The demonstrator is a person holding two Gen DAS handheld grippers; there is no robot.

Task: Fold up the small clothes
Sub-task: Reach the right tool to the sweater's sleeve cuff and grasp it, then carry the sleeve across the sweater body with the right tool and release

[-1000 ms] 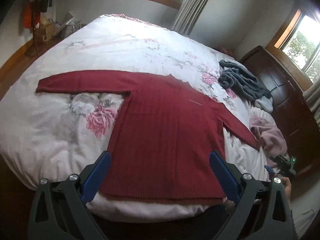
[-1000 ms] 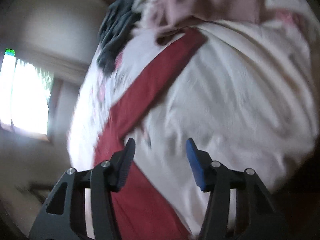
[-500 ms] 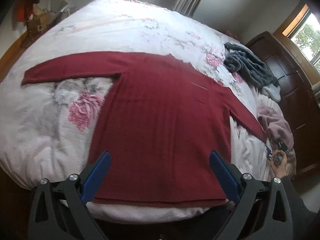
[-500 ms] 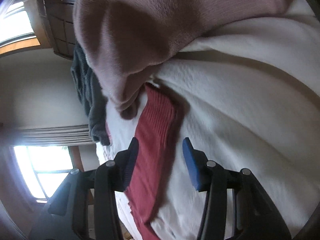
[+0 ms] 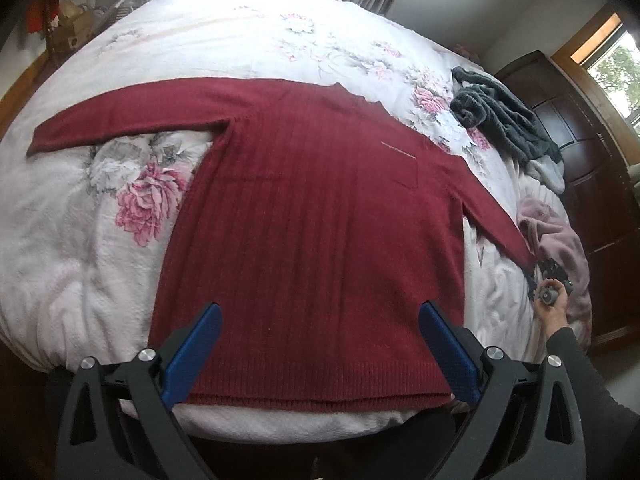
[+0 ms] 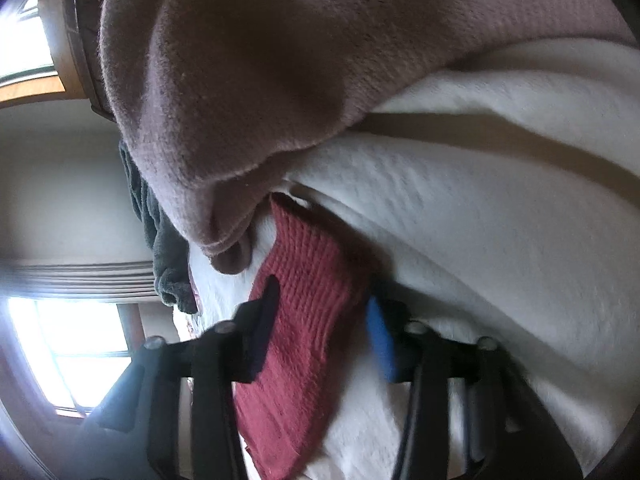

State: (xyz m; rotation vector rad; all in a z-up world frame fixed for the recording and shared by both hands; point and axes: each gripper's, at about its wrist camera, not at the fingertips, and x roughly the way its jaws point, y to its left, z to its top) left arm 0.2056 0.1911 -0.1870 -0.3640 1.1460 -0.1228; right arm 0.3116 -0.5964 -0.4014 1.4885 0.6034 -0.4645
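A dark red knit sweater [image 5: 312,216] lies flat on the bed, both sleeves spread out. My left gripper [image 5: 320,344] hangs open above its hem, nothing between its blue pads. In the right wrist view, the cuff of the right sleeve [image 6: 316,280] sits between the fingers of my right gripper [image 6: 320,324], whose jaws straddle it without closing. The left wrist view shows a hand [image 5: 554,304] holding that right gripper [image 5: 534,276] at the sleeve end.
The bed has a white floral cover [image 5: 132,200]. A dusty pink garment [image 5: 556,236] lies right beside the sleeve cuff, and a grey garment [image 5: 500,124] lies further back. A dark wooden cabinet [image 5: 592,168] stands to the right of the bed.
My right gripper has moved down onto the sleeve cuff, so the cuff now lies between its fingers. The left gripper has come closer over the sweater.
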